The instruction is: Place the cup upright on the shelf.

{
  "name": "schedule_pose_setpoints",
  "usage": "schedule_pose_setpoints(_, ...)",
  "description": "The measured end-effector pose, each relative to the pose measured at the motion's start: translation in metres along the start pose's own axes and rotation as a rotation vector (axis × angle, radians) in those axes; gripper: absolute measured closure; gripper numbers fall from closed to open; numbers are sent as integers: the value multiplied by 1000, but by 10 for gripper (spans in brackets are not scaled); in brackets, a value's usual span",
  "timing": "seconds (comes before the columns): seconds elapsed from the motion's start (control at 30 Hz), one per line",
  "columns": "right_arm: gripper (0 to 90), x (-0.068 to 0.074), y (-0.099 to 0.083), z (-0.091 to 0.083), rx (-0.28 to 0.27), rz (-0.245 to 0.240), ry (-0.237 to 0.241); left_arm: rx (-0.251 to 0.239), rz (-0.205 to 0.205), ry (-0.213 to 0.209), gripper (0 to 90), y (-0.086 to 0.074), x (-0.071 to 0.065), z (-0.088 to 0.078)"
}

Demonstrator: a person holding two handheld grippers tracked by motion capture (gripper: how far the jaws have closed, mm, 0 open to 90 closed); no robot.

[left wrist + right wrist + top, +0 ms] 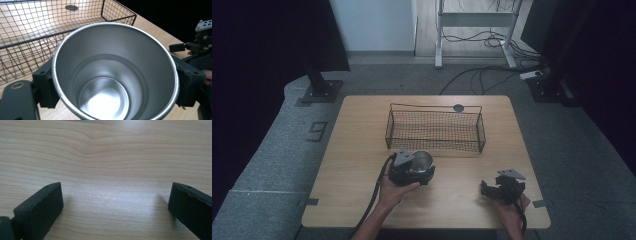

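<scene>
Cup, high view: metal cup (422, 161) sits in the left gripper (412, 169), near the middle of the worktop (362, 150), slightly toward the near edge, just in front of the basket (435, 130).
Left hand, high view: hand (394, 190) wraps the gripper from the near side; cable trails off the near edge.
Basket, high view: black wire, toward the far edge, well apart from both side edges.
Right gripper, high view: right gripper (497, 190) lies by the near right corner, well apart from the cup.
Cup, left gripper view: cup (115, 75) seen from above its open mouth, inside bare and shiny; fingers (46, 85) pinch its wall on both sides.
Basket, left gripper view: basket (50, 32) just beyond the cup's rim.
Other gripper, left gripper view: right gripper (200, 45) at the right side, over the worktop's edge.
Fingers, right gripper view: fingers (41, 207) spread wide, only bare worktop (107, 165) between them.
</scene>
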State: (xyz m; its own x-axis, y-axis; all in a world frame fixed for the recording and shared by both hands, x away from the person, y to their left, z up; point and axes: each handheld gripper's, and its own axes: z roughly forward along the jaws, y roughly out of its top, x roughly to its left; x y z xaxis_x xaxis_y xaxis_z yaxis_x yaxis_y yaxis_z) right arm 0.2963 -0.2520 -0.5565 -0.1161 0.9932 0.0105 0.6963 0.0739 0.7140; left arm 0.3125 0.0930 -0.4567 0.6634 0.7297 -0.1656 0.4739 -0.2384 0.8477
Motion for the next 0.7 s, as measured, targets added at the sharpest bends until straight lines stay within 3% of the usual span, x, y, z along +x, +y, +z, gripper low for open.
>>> schedule_pose_setpoints(0.7,0,0,0,0,0,0,-1,6,2,16,146,15,6,4)
